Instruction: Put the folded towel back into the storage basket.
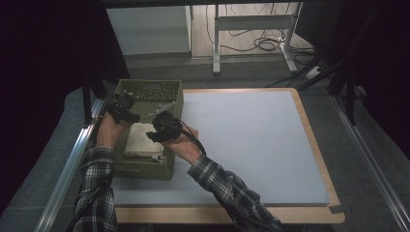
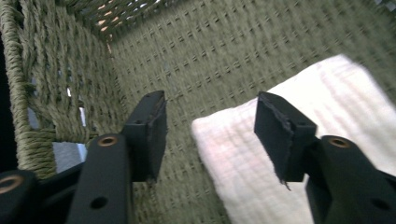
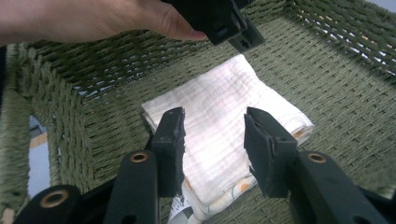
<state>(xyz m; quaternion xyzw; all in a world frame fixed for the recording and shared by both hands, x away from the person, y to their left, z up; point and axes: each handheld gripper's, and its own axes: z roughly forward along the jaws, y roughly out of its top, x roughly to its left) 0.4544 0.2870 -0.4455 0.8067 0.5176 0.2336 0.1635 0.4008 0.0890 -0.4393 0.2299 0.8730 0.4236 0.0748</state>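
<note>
Both pairs of jaws stand apart with nothing between them. In the right gripper view, the right gripper holds its flat black pads over a folded white cloth, a gap of cloth showing between them; whether the pads touch the fabric cannot be told. The cloth is soft, finely crinkled muslin, folded into a thick rectangle with several layered edges, a hint of coloured print and a small tag showing at its near corner. It lies flat on the floor of a woven basket, a rectangular, olive-green bin of coarse twisted cord, with light showing through the gaps in its walls.

In the left gripper view, the left gripper hangs inside the basket, its jaws wide, one pad by the woven wall and the other over the corner of the cloth; its right pad has a frayed rubber edge.

From the high view, the basket sits at the left edge of the pale blue mat on a wood-rimmed table, both hands over it, sleeves in plaid flannel.
</note>
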